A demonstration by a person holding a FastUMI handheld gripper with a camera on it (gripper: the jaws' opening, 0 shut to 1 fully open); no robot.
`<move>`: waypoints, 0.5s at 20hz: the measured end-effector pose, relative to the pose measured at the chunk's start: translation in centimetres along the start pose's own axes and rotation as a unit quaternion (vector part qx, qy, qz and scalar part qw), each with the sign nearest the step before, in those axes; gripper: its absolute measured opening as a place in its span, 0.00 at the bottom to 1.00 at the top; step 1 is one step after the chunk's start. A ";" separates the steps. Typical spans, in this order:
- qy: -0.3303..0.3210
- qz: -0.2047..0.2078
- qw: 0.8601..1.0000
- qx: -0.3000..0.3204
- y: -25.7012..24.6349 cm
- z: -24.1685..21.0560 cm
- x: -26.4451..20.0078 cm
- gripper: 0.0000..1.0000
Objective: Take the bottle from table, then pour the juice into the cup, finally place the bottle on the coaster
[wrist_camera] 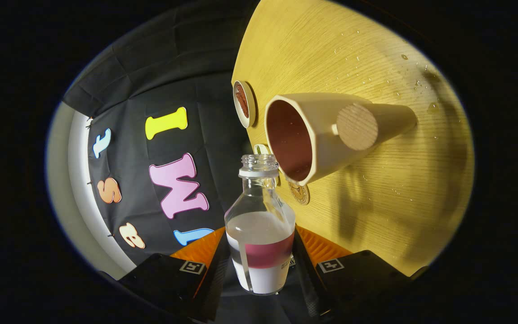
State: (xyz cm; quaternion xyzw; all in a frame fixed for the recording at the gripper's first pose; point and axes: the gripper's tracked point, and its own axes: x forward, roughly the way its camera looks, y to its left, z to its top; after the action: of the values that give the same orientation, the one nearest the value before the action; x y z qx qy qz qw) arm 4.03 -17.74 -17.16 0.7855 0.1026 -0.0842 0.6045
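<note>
My claw (261, 270) is clamped on the bottle (261, 225), both fingers pressing its lower body. The bottle's long axis runs straight ahead from the fingers, its open mouth just short of the cup (322, 135), whose rim lies slightly to one side of that axis. I judge the pour needs the mouth carried over the rim. The coaster (244, 103) sits on the table (398, 189) beyond the cup.

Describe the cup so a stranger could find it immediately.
Start at the wooden table, wet with scattered droplets. The cup stands on it just beyond the mouth of the clear bottle clamped in the gripper. It is cream outside, reddish brown inside, with a round wooden knob on its side.
</note>
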 end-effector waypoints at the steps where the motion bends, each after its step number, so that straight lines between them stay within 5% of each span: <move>1: -0.001 0.000 1.000 0.007 -0.1 0.1 -0.1 0.75; 10: -0.002 -0.001 0.999 0.037 0.4 0.0 -0.1 0.75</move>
State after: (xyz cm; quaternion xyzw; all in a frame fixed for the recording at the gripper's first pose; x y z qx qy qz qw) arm 4.05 -17.82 -16.79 0.8072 0.0990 -0.0896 0.5749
